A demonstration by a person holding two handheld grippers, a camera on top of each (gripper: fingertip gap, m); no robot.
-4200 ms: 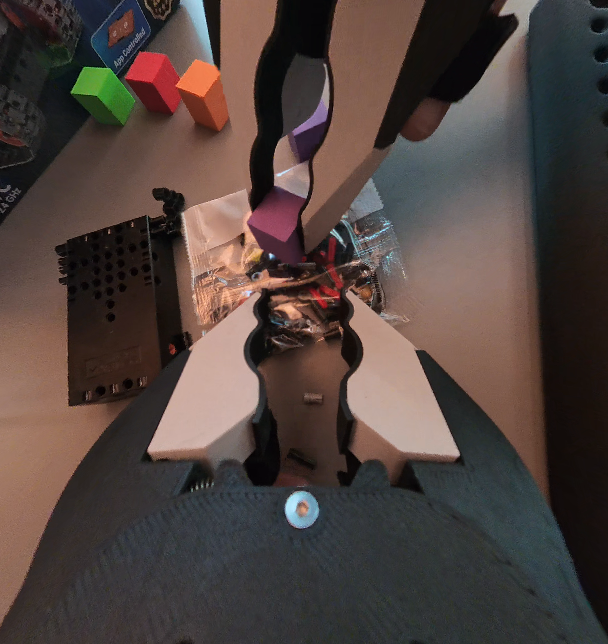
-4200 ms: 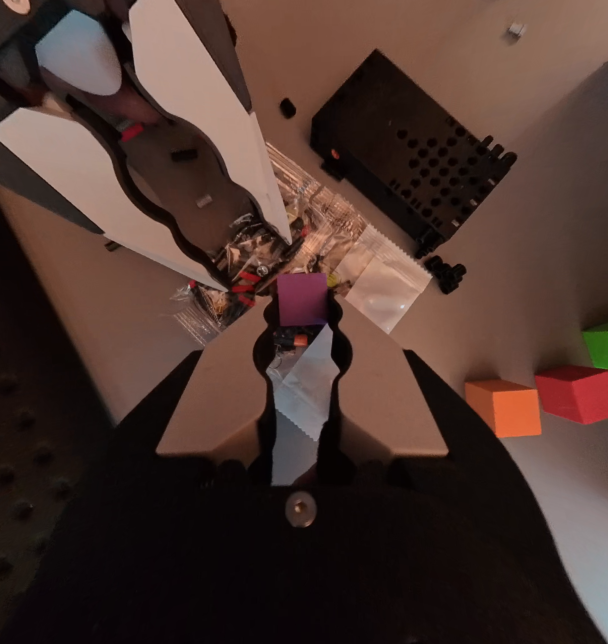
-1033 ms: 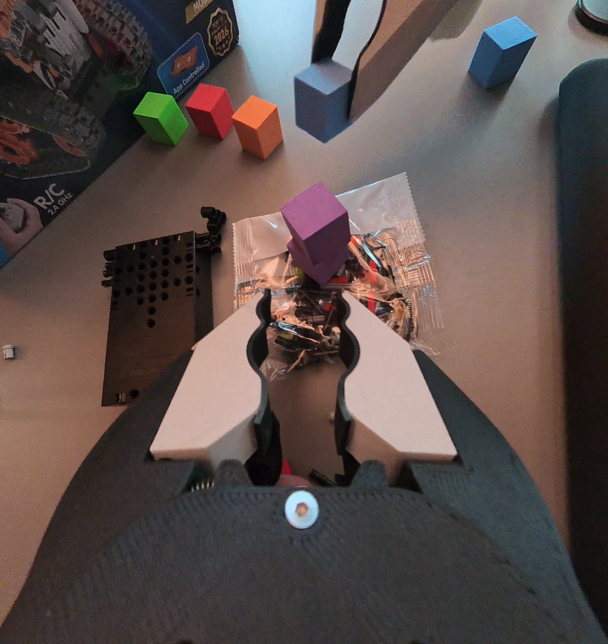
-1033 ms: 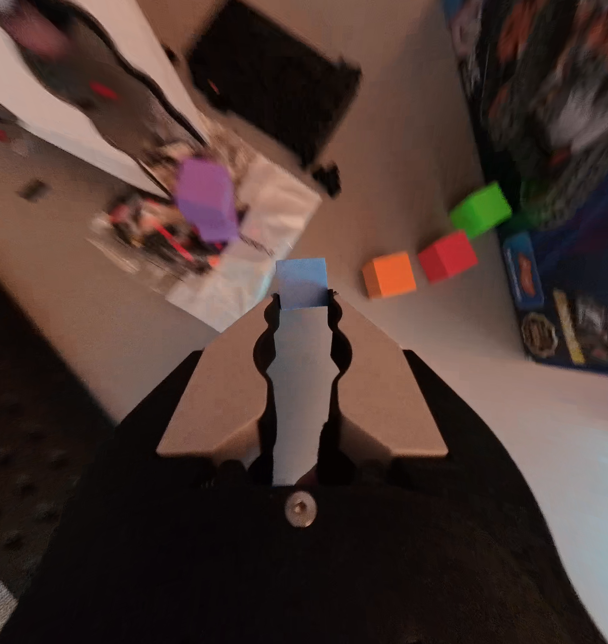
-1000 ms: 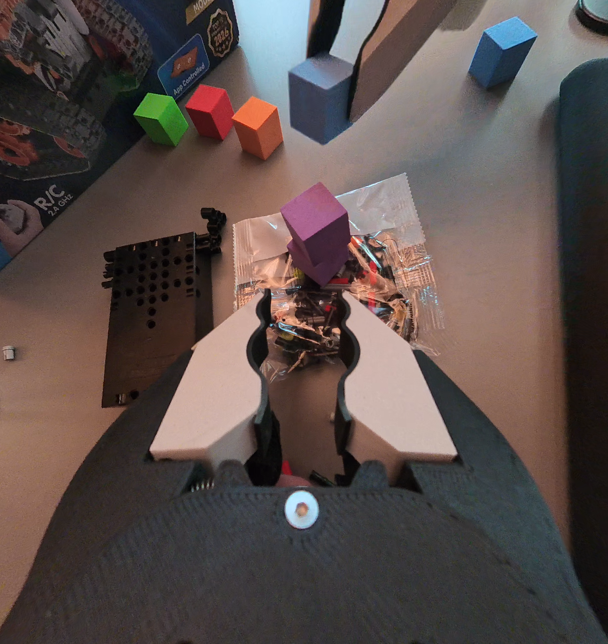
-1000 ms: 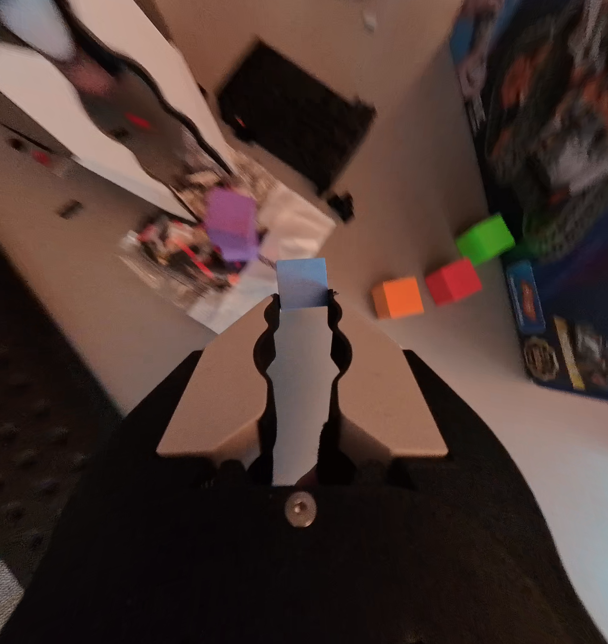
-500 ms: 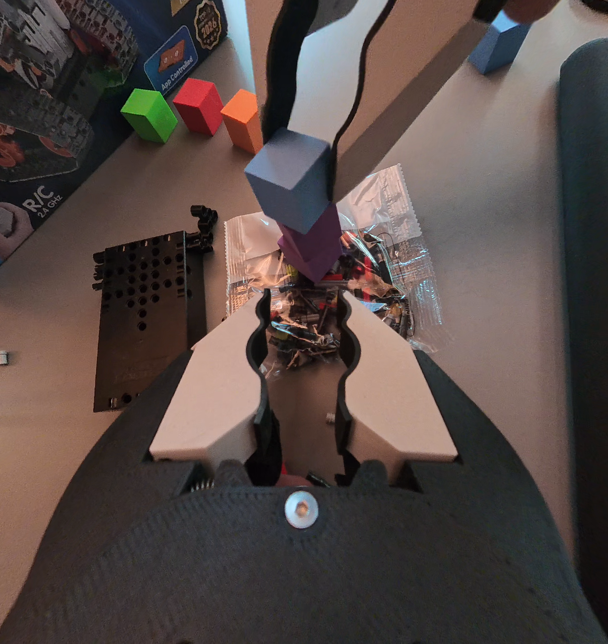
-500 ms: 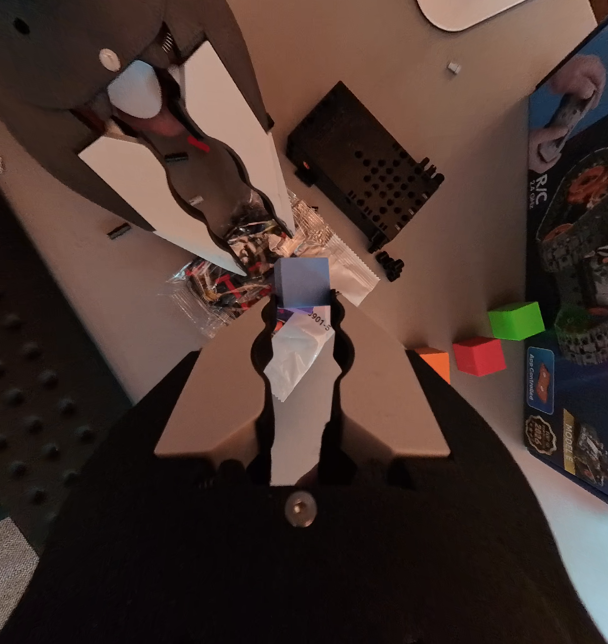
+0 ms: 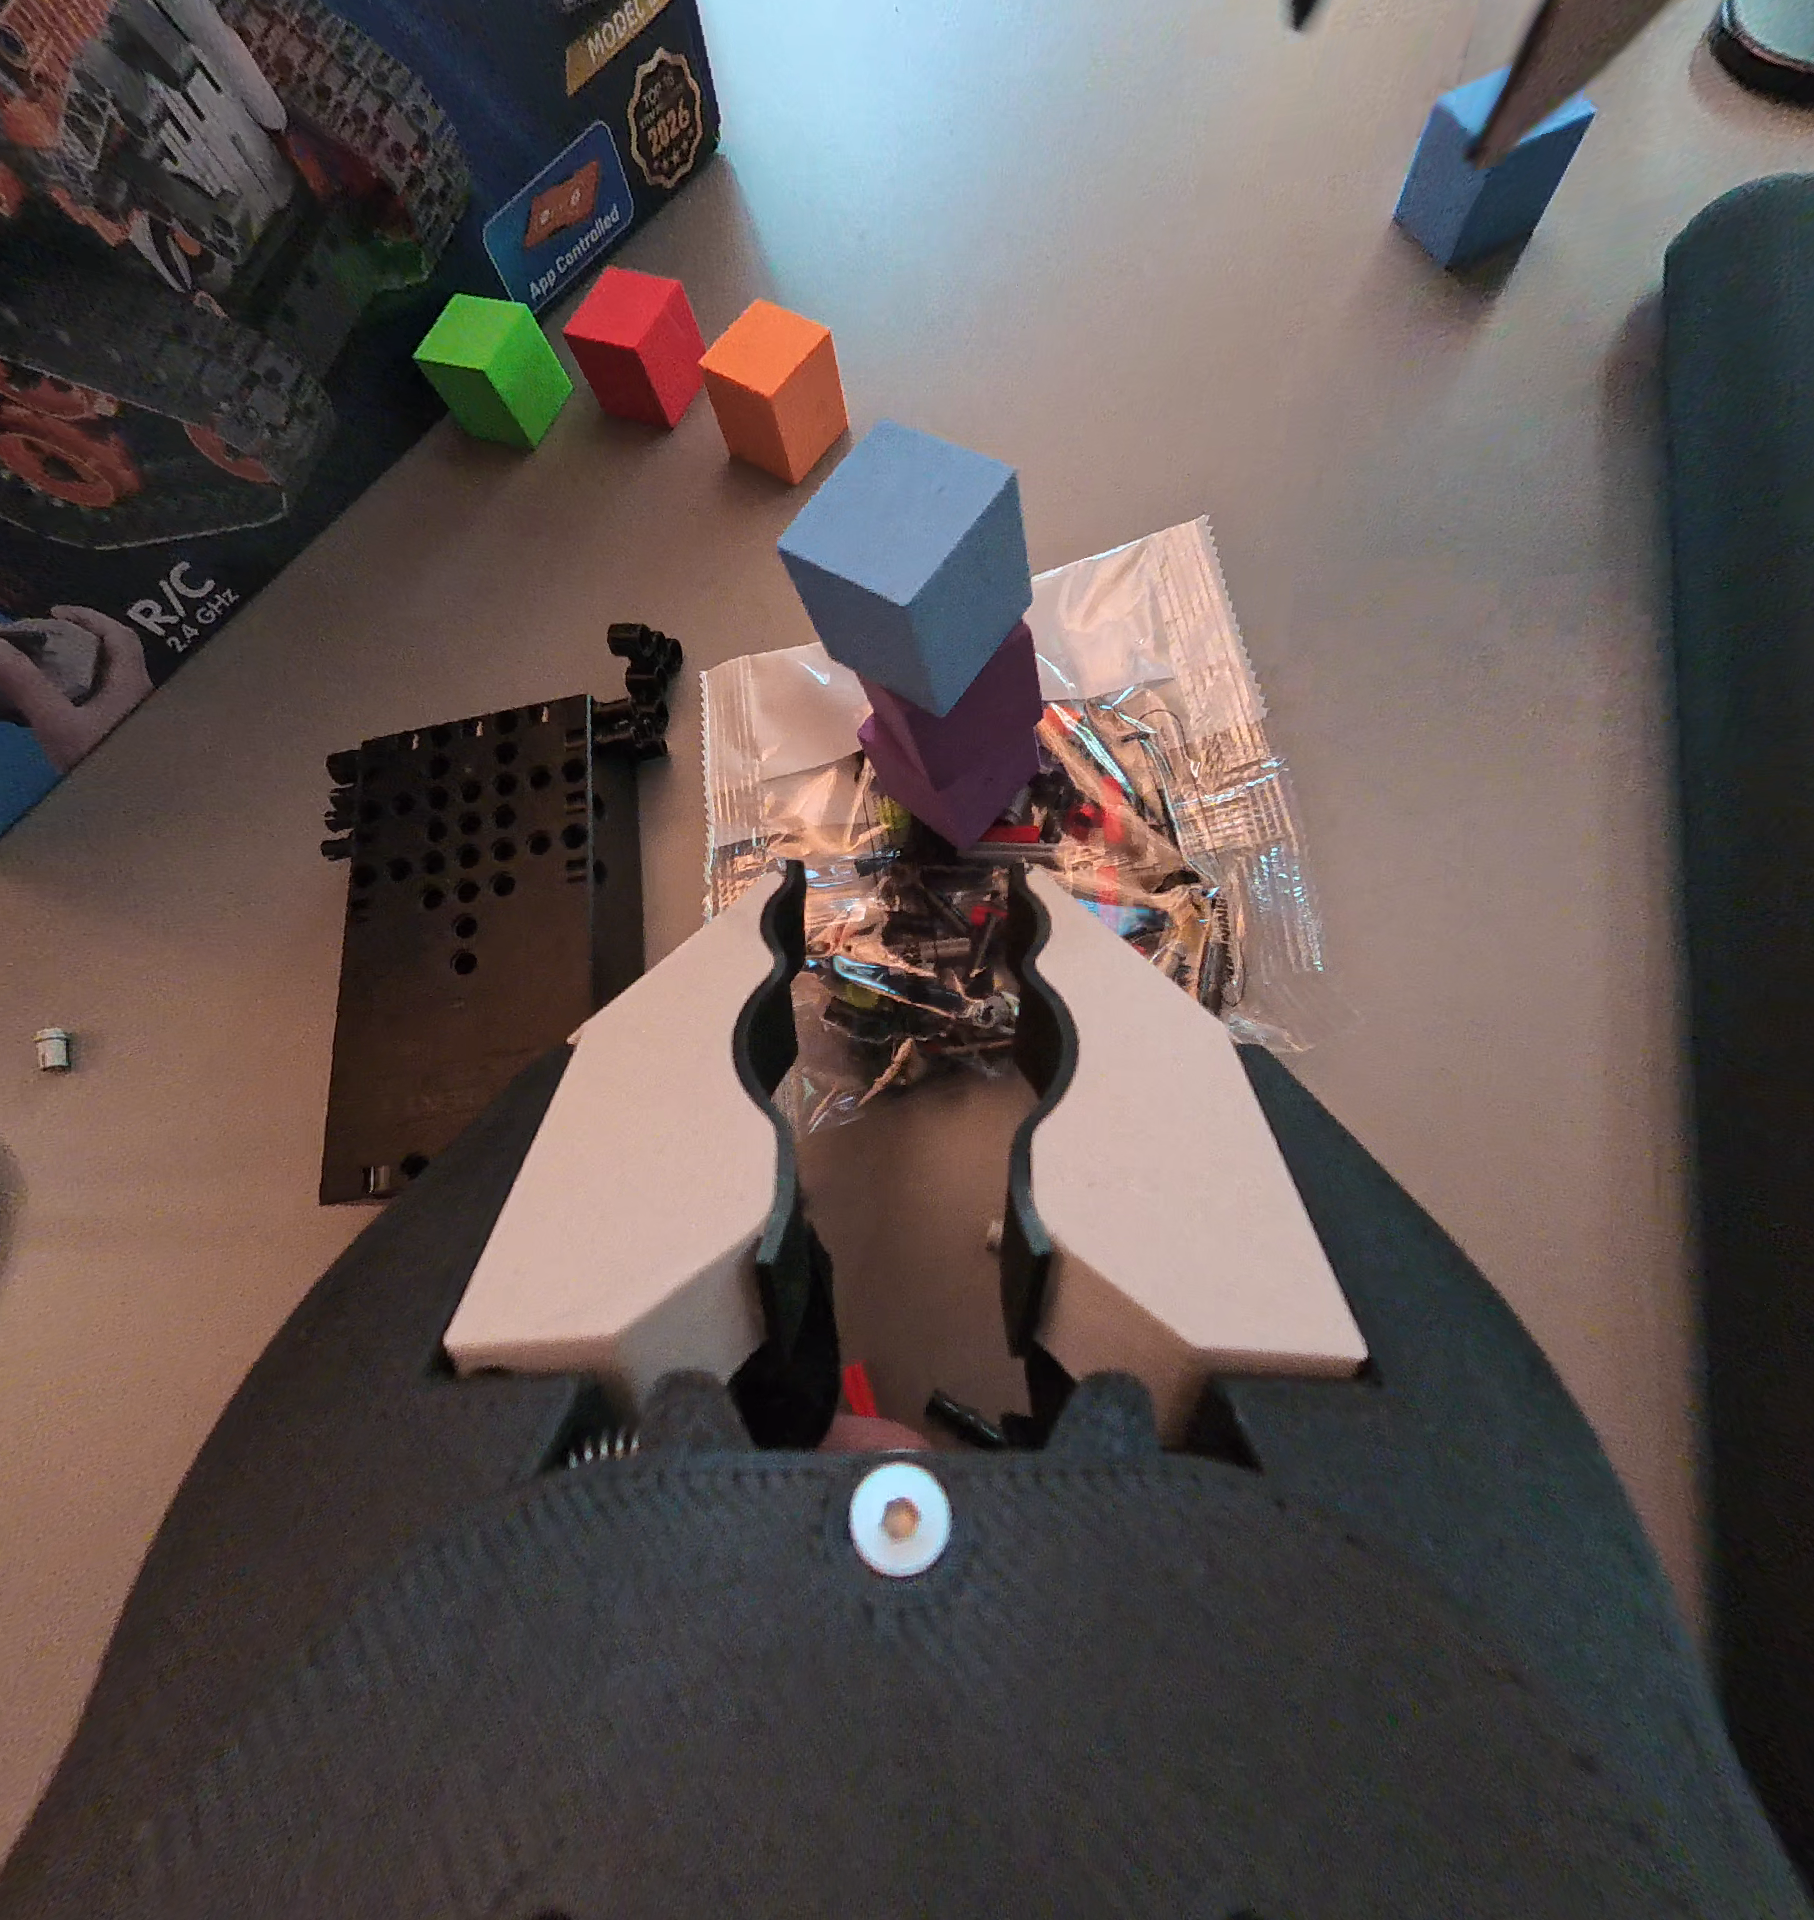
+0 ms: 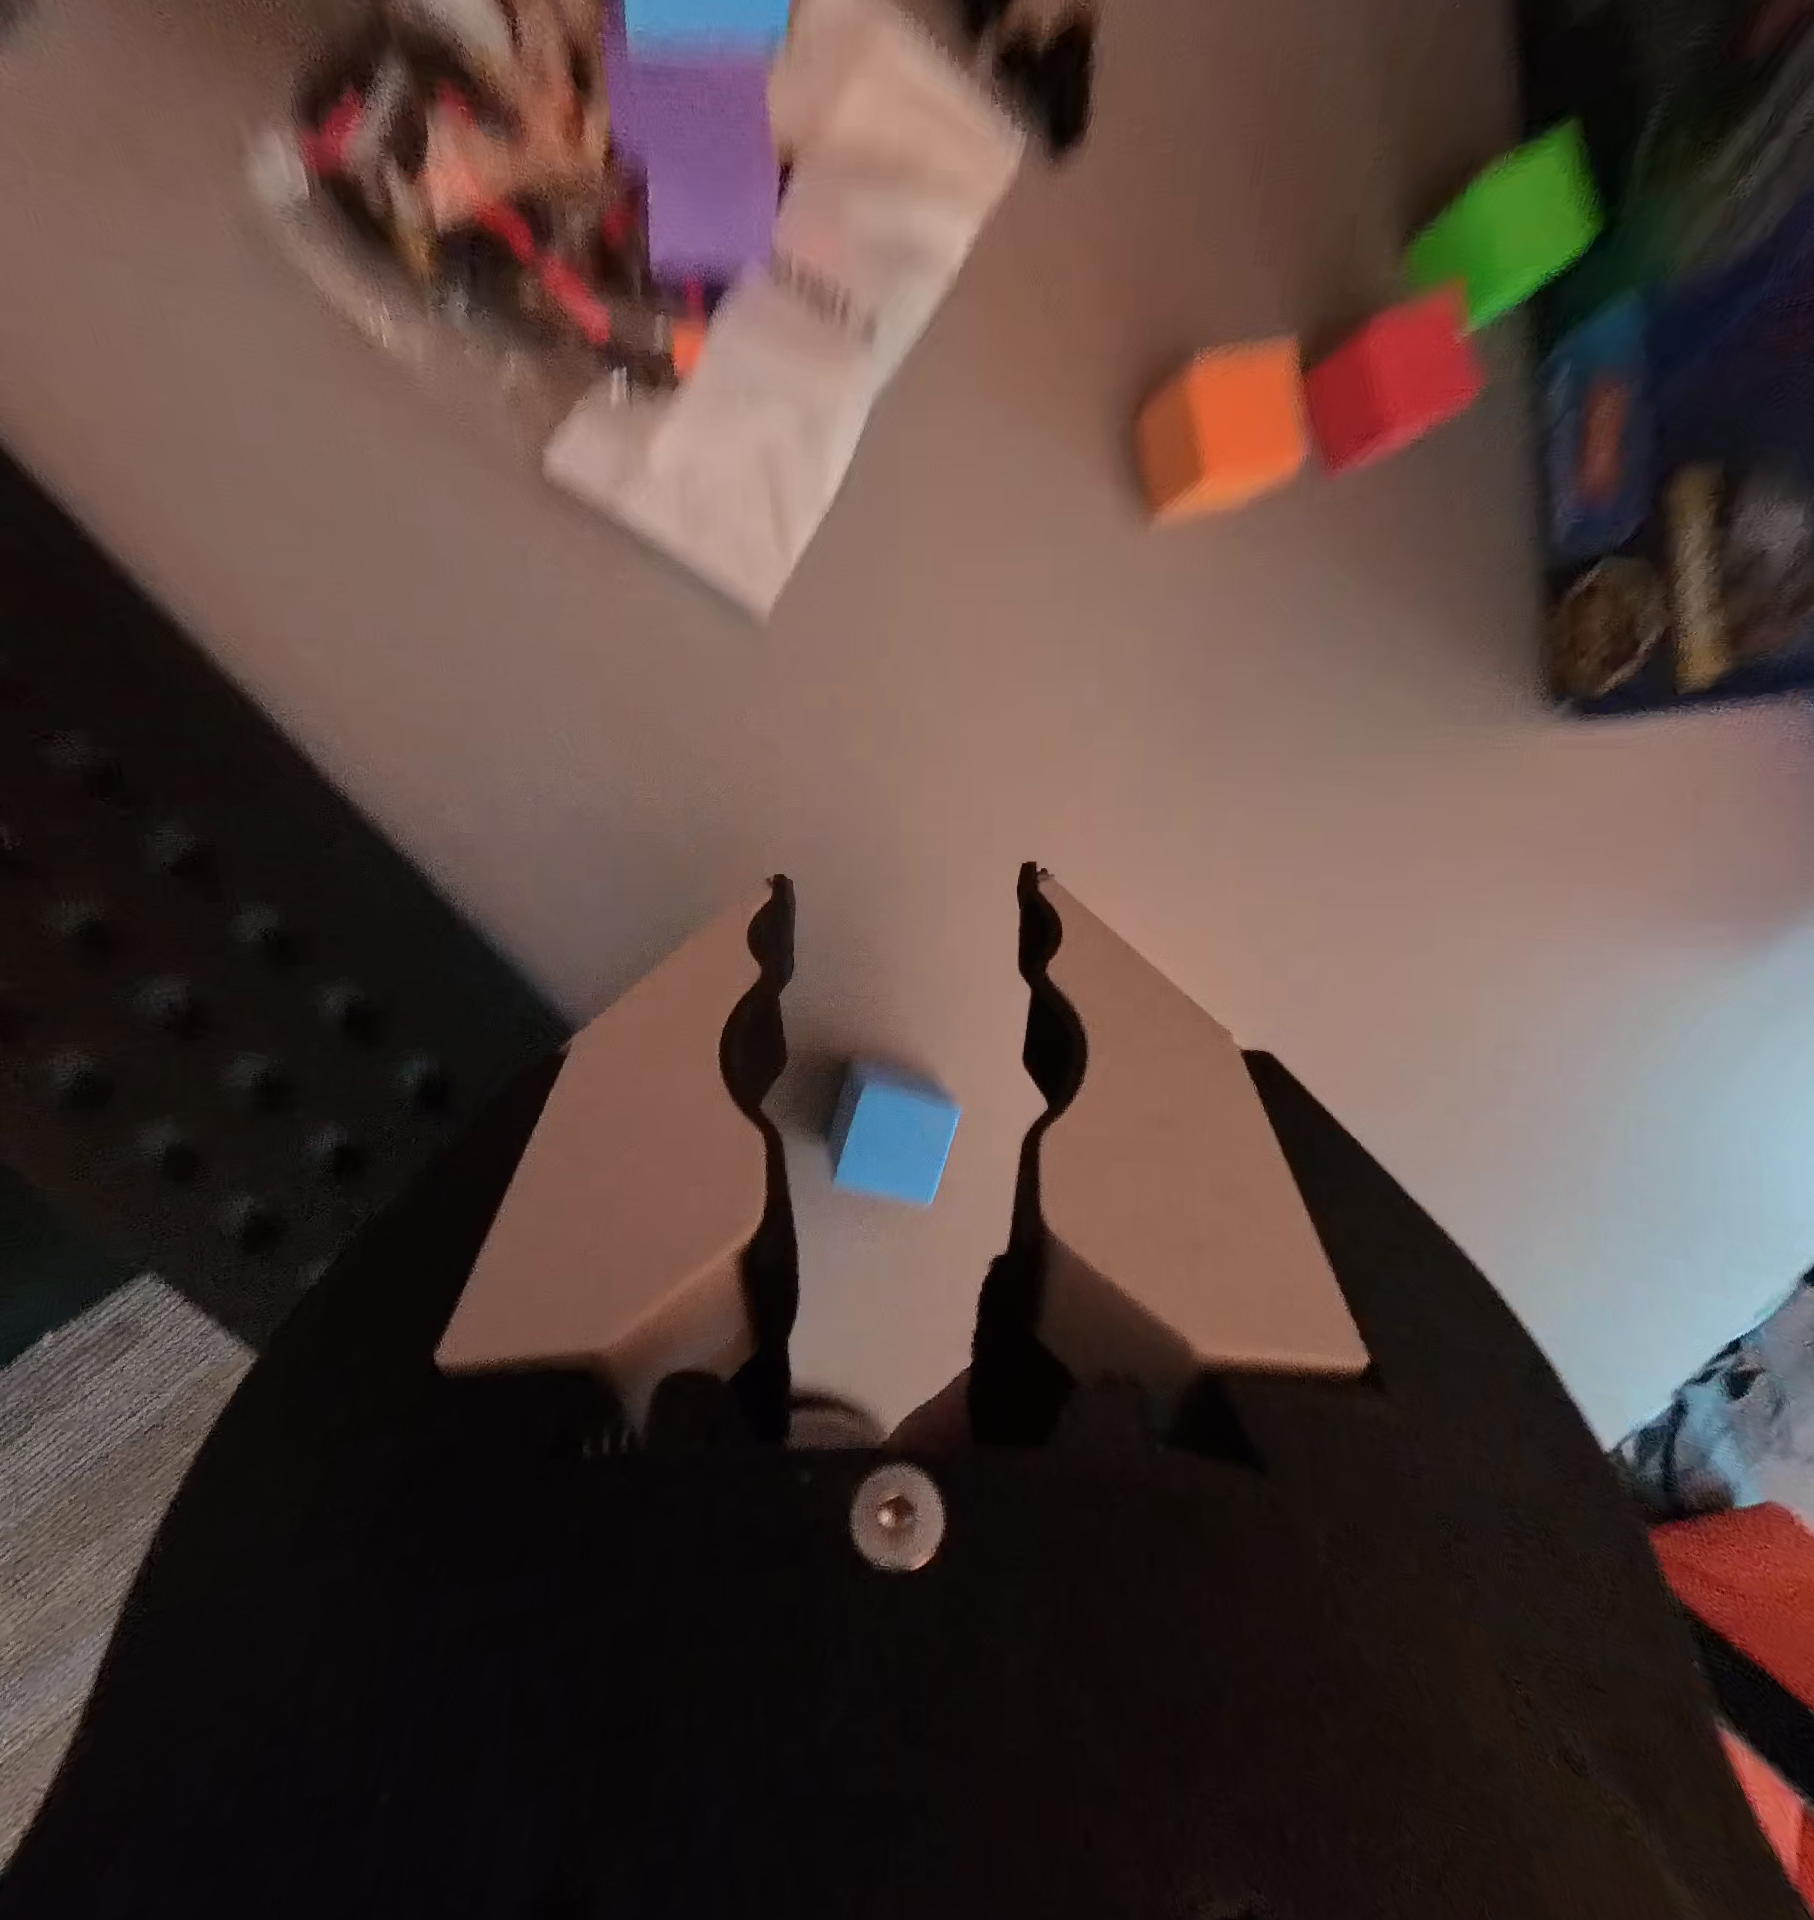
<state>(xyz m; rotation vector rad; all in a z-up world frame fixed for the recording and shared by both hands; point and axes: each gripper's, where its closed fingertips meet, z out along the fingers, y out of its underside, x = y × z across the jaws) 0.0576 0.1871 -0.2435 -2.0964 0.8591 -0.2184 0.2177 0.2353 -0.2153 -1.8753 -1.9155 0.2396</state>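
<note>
Right gripper has let go, now gaping empty above a loose blue cube. Slate-blue cube is sitting atop purple cubes, 12 o'clock of the empty, half-open left gripper.

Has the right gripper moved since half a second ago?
Yes. The right gripper left the block stack on the parts bag and now hangs open over a lone blue block.

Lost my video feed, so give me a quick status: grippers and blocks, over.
Left hand-held gripper open, empty, over clear plastic parts bag. Right hand-held gripper open above loose blue foam cube. Blue-on-purple cube stack standing on bag.
</note>
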